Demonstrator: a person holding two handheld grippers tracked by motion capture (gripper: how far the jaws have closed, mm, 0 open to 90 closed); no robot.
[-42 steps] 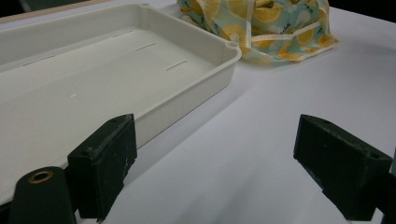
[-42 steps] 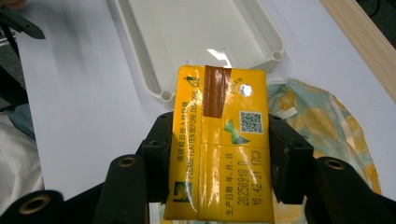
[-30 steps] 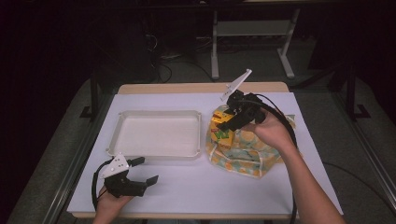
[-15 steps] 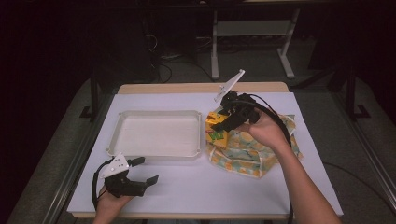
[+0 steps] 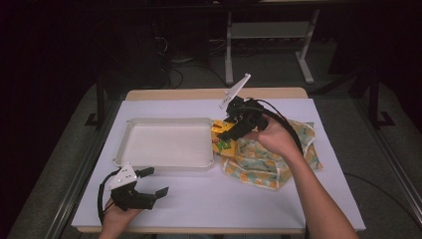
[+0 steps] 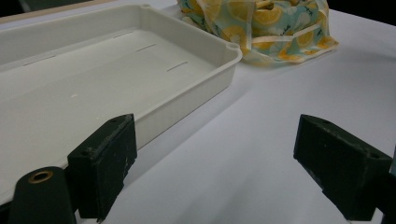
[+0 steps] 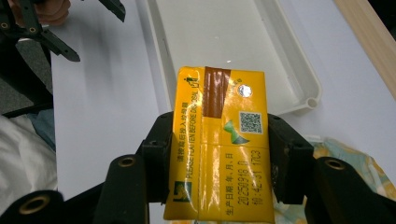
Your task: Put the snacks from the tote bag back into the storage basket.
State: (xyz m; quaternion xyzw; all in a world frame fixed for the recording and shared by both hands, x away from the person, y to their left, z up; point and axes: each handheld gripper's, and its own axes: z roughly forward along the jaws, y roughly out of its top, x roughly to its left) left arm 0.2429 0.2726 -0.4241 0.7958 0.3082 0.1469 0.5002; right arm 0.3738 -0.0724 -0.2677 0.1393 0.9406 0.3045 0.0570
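Right gripper clamps yellow carton above tray edge — likely for placing; left gripper parked wide.

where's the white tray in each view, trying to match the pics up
High view: the white tray lies left of centre on the table, empty, between the left gripper and the right gripper.
Left gripper view: the tray takes up the upper left, its near wall just beyond the left jaw.
Right gripper view: the tray runs along the top, beyond the clamped yellow carton.
Shared landmark: the lemon-print cloth beside the tray's corner.
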